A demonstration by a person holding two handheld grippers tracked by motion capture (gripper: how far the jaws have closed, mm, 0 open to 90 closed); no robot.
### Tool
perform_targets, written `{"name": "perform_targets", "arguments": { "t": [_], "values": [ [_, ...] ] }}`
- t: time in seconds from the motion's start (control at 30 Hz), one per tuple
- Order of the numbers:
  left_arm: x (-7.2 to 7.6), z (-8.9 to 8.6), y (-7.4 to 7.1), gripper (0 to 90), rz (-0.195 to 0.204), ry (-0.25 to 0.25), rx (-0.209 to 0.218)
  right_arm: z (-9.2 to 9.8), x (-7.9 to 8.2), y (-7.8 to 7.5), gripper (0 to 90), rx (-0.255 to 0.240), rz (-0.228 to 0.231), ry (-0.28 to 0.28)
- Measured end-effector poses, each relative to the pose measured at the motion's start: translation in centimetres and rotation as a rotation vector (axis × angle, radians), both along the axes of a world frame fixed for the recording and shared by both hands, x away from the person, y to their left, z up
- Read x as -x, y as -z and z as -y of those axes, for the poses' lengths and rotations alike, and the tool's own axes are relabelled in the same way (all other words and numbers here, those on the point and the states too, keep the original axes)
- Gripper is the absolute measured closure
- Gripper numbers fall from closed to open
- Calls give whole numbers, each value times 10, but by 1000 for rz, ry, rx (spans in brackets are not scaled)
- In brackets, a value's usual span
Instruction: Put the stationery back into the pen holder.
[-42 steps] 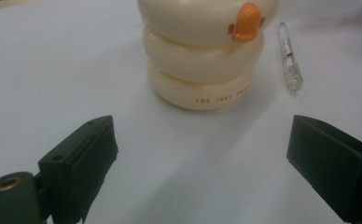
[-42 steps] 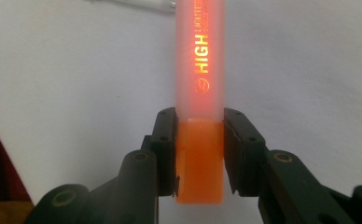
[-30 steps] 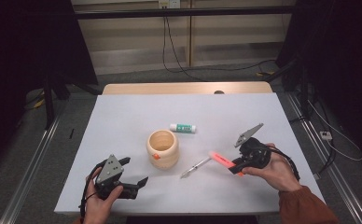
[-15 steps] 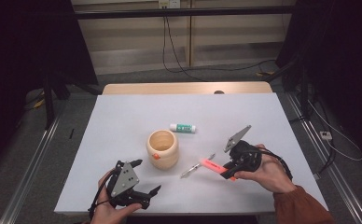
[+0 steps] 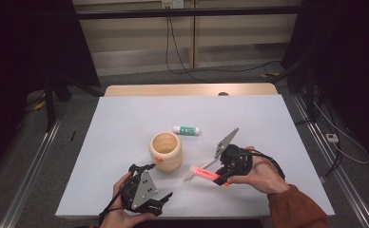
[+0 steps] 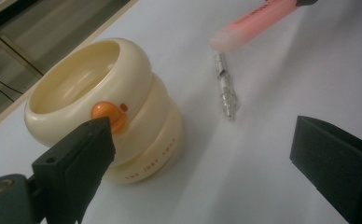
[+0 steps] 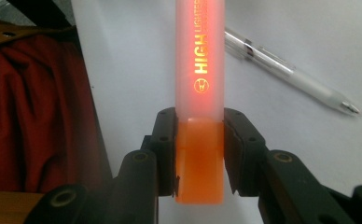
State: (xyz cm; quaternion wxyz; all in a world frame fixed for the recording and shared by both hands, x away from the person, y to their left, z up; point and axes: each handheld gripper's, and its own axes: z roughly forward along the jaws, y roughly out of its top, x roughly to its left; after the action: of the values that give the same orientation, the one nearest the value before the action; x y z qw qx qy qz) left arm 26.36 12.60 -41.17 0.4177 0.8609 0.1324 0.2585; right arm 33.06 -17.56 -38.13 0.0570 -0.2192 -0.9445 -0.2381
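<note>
The right gripper [image 5: 219,179] pinches an orange highlighter [image 7: 200,70] above the worktop [image 5: 277,123], not yet in the cup [image 5: 166,151]. The left gripper's [image 6: 207,154] fingers are spread, empty; a pen [image 5: 199,169] and glue stick [image 5: 187,129] remain out.

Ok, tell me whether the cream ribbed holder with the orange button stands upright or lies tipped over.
Upright. The cream ribbed holder rests on its base on the white table, its open mouth facing up.

The left tongs [image 5: 166,198] sit low at the desk's near edge, held in the person's left hand [image 5: 118,213], their jaws standing wide apart. The right tongs [image 5: 219,176], in the right hand [image 5: 258,173] right of them, are clamped on a highlighter [image 5: 204,173] and point left.
</note>
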Motion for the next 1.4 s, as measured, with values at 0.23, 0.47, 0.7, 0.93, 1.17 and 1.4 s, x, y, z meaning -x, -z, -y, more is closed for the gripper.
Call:
{"name": "perform_targets", "arguments": {
  "t": [0.23,0.47,0.7,0.93,1.17,1.4],
  "values": [
    [4,11,0,68,79,12,-76,-11,1,2,683,14,-7,-32],
    [5,28,1,90,133,45,-128,-16,-4,3,683,11,-9,-39],
    [8,48,7,110,269,67,-250,-24,-7,1,683,13,-10,-55],
    [1,64,11,143,328,101,-322,-30,-8,0,683,20,-12,-67],
    [2,77,20,201,427,103,-392,-31,-10,3,683,19,-13,-65],
    [9,89,32,310,562,86,-507,-33,-11,5,683,21,-21,-72]
  ]
}}
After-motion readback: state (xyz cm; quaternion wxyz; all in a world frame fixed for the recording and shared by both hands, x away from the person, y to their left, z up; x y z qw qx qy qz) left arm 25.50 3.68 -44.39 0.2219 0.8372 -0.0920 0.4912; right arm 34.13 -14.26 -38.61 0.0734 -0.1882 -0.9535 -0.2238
